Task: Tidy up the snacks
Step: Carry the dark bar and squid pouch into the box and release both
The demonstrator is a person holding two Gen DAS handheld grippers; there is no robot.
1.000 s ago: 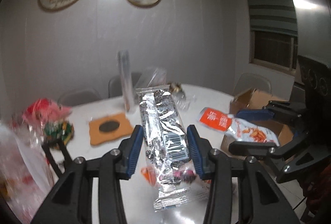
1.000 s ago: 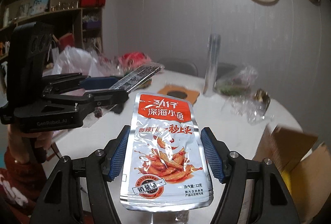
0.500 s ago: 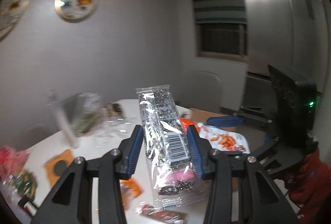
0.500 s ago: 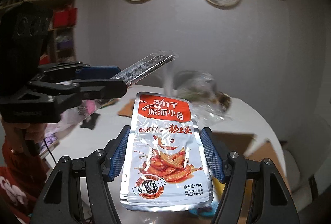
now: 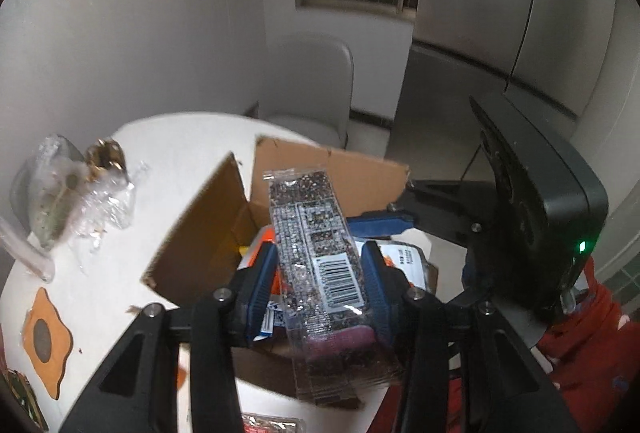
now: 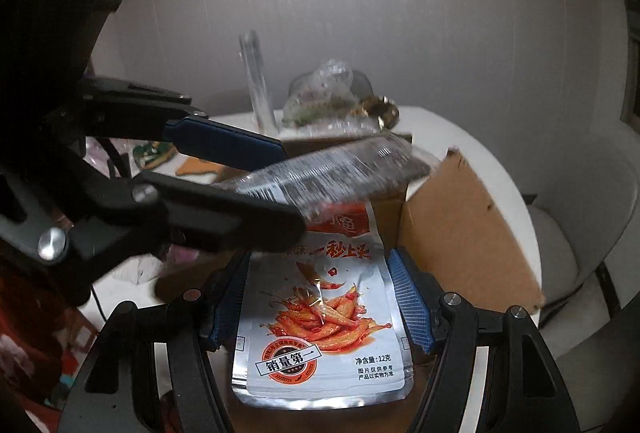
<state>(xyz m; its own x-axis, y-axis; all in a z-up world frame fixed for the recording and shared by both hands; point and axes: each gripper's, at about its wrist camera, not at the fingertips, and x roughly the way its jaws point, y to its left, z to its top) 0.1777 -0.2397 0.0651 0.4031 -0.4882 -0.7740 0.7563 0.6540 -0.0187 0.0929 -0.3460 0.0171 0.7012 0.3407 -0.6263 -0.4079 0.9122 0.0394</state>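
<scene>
Having swung away from the table's middle within the last 1 second, both grippers now hang over the open cardboard box (image 5: pixel 304 169), left gripper (image 5: pixel 318 269) clenched on the clear seed-bar packet (image 5: pixel 316 245), right gripper (image 6: pixel 320 297) clamping the red fish-snack pouch (image 6: pixel 320 321), so dropping both in looks imminent.

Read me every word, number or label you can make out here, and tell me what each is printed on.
"销量第一": round red badge on the fish snack pouch in the right gripper.
"净含量:12克": pouch, lower right.
"秒上头": red slogan on the pouch, its start hidden.
Fine print below the weight: too small.
Barcode on the clear snack pack in the left gripper: digits and surrounding print blurred.
</scene>
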